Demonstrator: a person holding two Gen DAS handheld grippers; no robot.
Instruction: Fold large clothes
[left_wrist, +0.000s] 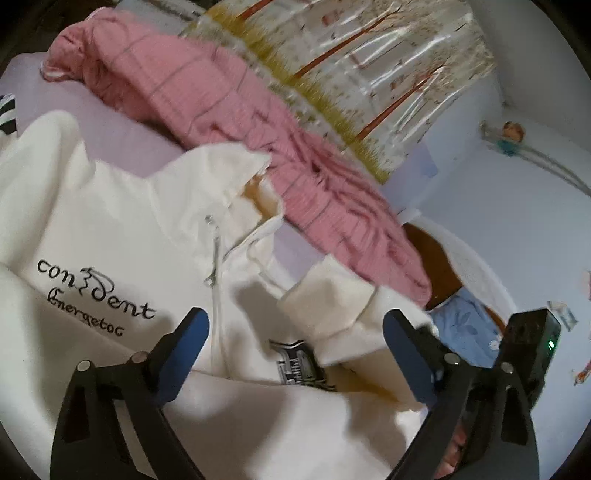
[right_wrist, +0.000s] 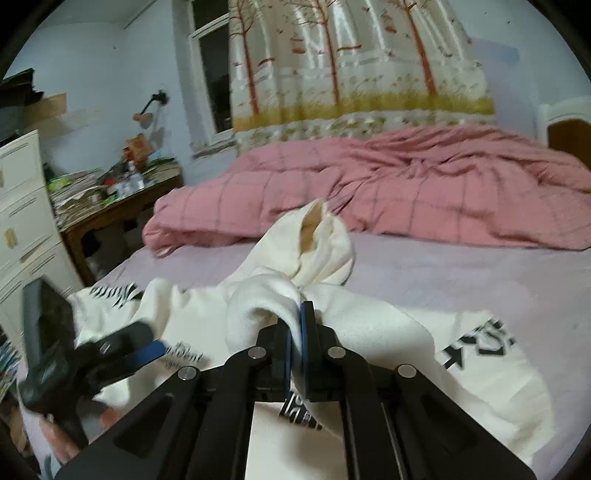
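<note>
Much of my cream-white zip hoodie with black lettering (left_wrist: 110, 236) runs under both tools, its hem cut off. It sprawls on the lilac bedsheet (right_wrist: 443, 266), sleeve stretching towards the pink checked duvet (right_wrist: 406, 184). My right gripper (right_wrist: 301, 314) pinches that sleeve; my left gripper (left_wrist: 295, 325) gapes wide, holding nothing.

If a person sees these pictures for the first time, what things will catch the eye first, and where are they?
First comes the white hoodie, spread across the near part of the bed, with black lettering on its front. The right gripper is shut on a bunched fold of it, while the left gripper hangs open above the cloth. Behind, a crumpled pink checked quilt lies along the far side of the bed, below a curtain with printed trees.
</note>
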